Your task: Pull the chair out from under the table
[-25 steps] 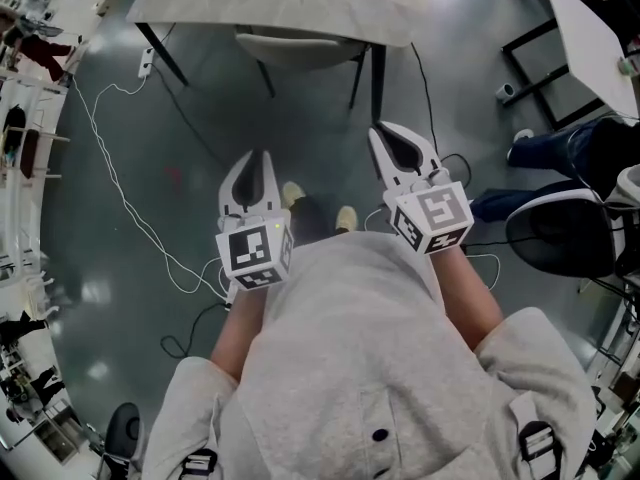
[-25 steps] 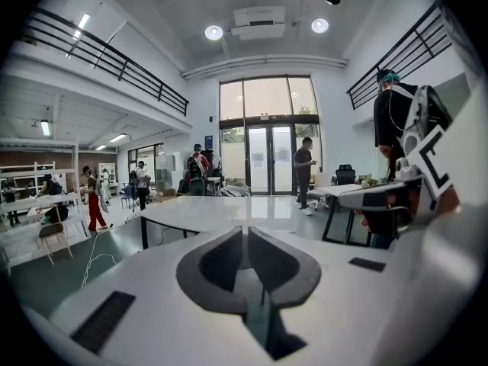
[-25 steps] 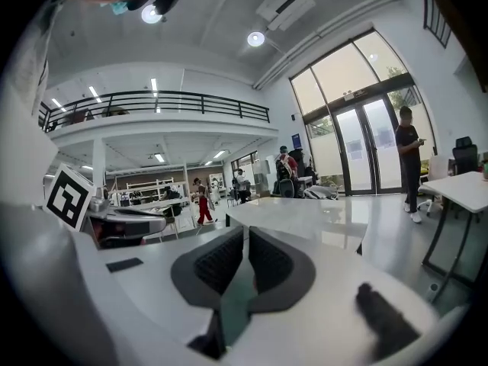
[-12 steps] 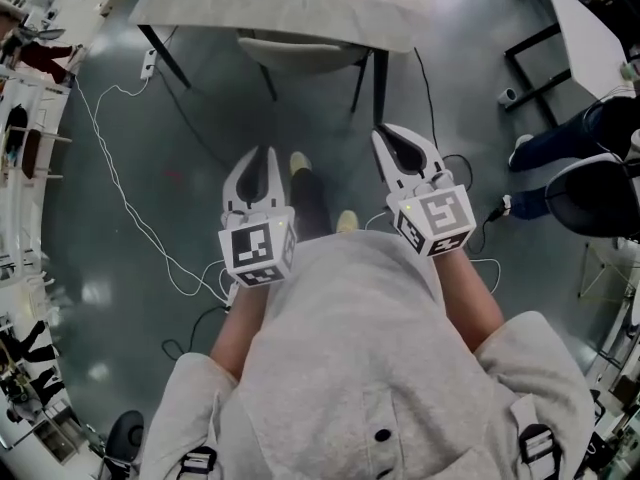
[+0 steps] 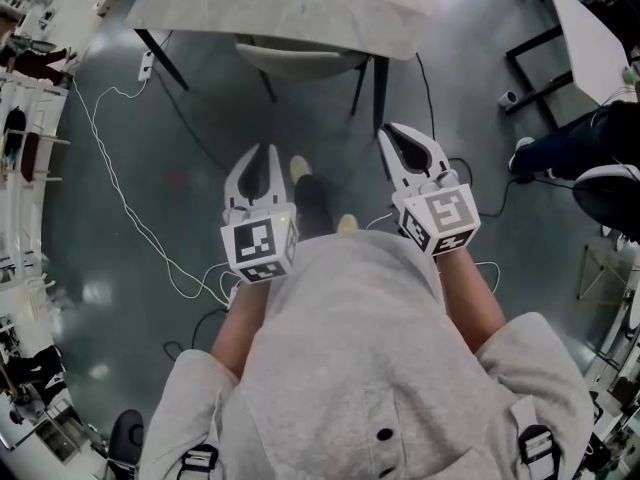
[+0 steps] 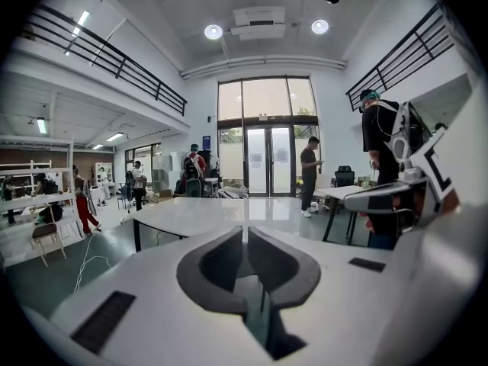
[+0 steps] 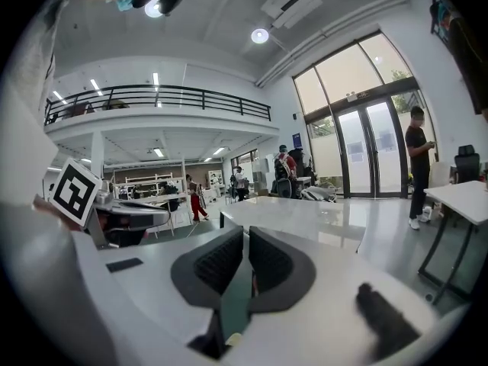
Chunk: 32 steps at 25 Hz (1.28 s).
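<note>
In the head view the pale chair is tucked under the light grey table; only the edge of its seat and its dark legs show. My left gripper and right gripper hover side by side over the floor, short of the chair, pointing at it. Both are shut with nothing between their jaws. The left gripper view has its shut jaws in front of the table top. In the right gripper view the shut jaws face the same table.
A white cable snakes over the dark floor at the left. At the right stand a second table, a black office chair and a seated person's legs. My own feet are between the grippers.
Both grippers have edged forward toward the table as I step ahead. The black office chair at the right has slid toward the picture's right edge. The jaws stay shut.
</note>
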Motion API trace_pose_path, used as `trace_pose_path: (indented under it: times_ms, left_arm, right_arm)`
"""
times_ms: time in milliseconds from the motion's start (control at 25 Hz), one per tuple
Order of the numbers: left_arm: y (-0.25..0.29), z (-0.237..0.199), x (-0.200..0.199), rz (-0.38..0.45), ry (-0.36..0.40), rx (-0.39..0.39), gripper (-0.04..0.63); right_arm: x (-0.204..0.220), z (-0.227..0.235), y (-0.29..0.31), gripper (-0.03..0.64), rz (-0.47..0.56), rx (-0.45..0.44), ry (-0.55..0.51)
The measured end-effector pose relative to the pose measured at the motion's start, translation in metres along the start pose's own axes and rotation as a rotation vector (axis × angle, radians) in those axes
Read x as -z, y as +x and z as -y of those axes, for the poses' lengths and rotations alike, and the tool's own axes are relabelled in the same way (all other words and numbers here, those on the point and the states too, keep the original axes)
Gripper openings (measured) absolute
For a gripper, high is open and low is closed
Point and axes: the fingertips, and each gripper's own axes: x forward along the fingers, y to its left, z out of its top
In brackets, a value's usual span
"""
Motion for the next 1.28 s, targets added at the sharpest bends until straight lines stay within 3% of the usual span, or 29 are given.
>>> trace_pose_path:
  times_ms: [720, 1280]
  left_arm:
    - [0.099, -0.036, -0.009, -0.063, -0.032, 0.031, 0.032]
    - [0.168, -0.119, -0.027, -0.086, -0.044, 0.043, 0.032]
  right_arm:
    - [-0.009, 0.038, 0.098, 0.040, -0.051, -0.014, 0.036]
    - [-0.039, 0.030, 0.206, 0.040, -0.091, -0.017, -0.008]
